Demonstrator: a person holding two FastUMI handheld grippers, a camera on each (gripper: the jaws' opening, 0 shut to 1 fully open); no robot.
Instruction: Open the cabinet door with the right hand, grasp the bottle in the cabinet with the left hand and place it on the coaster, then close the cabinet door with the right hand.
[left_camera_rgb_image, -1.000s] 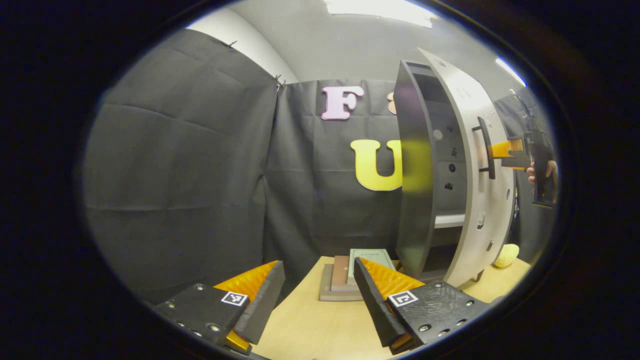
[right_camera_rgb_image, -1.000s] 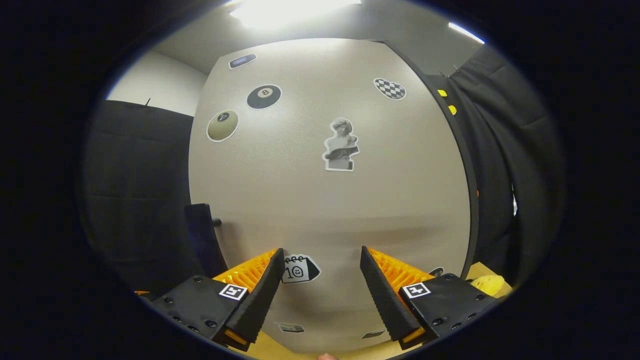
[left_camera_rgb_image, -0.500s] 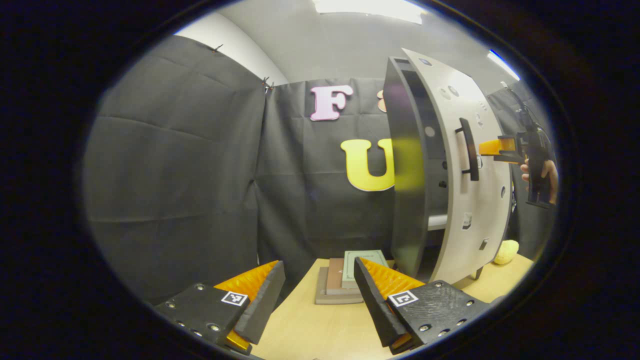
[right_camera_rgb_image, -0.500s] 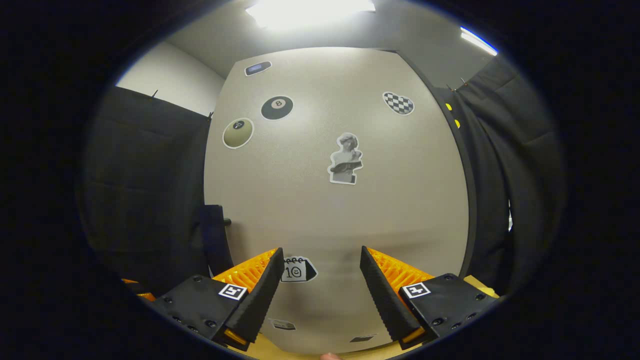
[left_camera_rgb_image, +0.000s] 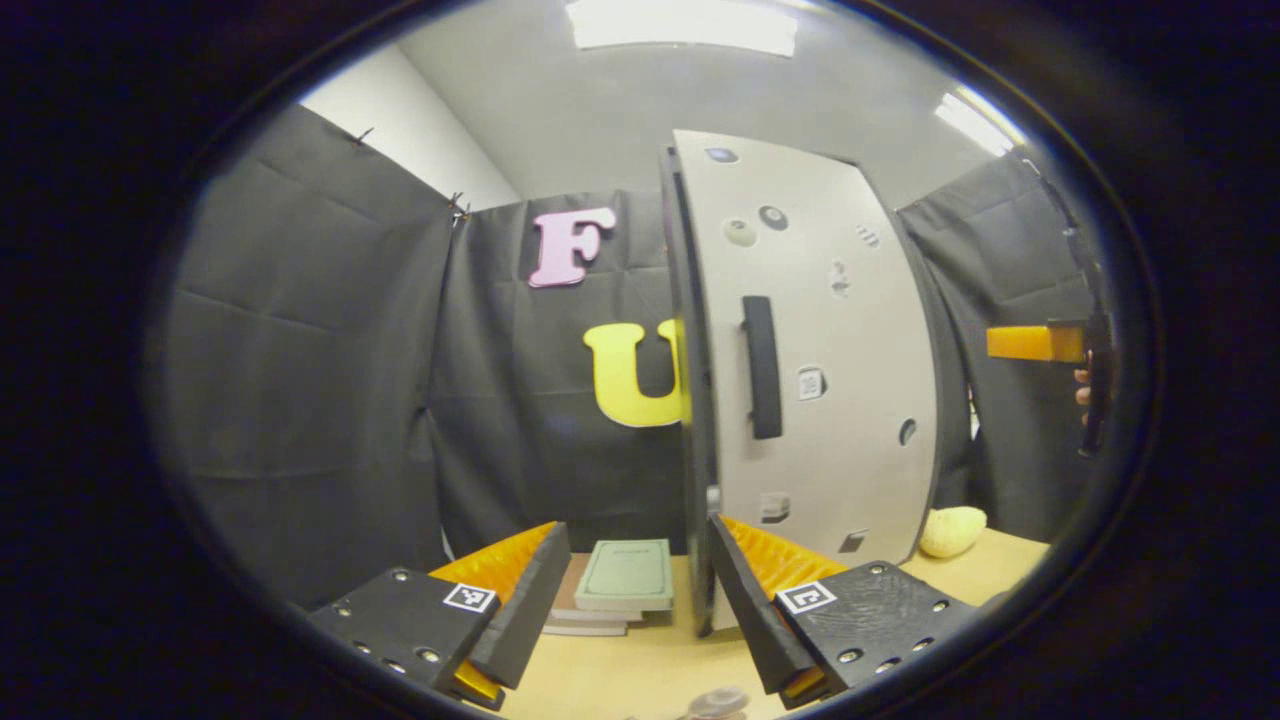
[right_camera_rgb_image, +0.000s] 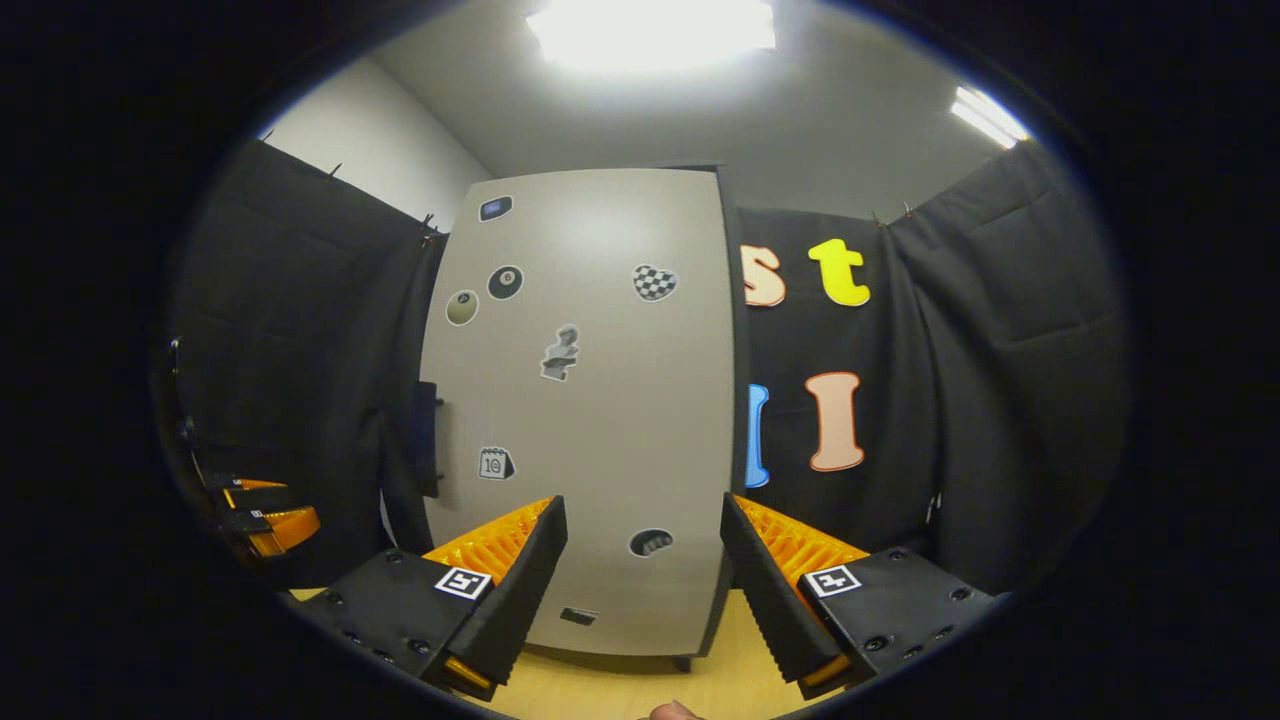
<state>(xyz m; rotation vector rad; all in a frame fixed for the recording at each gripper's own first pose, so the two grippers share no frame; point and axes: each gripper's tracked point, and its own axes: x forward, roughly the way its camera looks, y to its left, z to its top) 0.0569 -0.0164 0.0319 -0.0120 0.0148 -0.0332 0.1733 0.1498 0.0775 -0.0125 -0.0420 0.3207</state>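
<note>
The cabinet (left_camera_rgb_image: 700, 400) stands on the table with its pale door (left_camera_rgb_image: 830, 380) flat against the front, and the dark handle (left_camera_rgb_image: 762, 367) runs upright near its left edge. In the right gripper view the same door (right_camera_rgb_image: 590, 400), dotted with stickers, faces me with its handle (right_camera_rgb_image: 427, 440) at the left edge. My right gripper (right_camera_rgb_image: 645, 570) is open and empty, well back from the door. My left gripper (left_camera_rgb_image: 635, 590) is open and empty too, low over the table in front of the cabinet. A small rounded grey thing (left_camera_rgb_image: 715, 703) peeks in at the bottom edge, too cut off to identify.
A stack of books (left_camera_rgb_image: 625, 580) lies on the wooden table (left_camera_rgb_image: 640, 665) left of the cabinet. A yellow lumpy object (left_camera_rgb_image: 950, 530) sits to its right. The right gripper (left_camera_rgb_image: 1040, 343), held by a hand, hovers far right. The left gripper (right_camera_rgb_image: 265, 510) is at the left.
The cabinet door has swung from ajar to flat against the cabinet. My right gripper has drawn back from the door. The left gripper view has turned toward the cabinet front.
</note>
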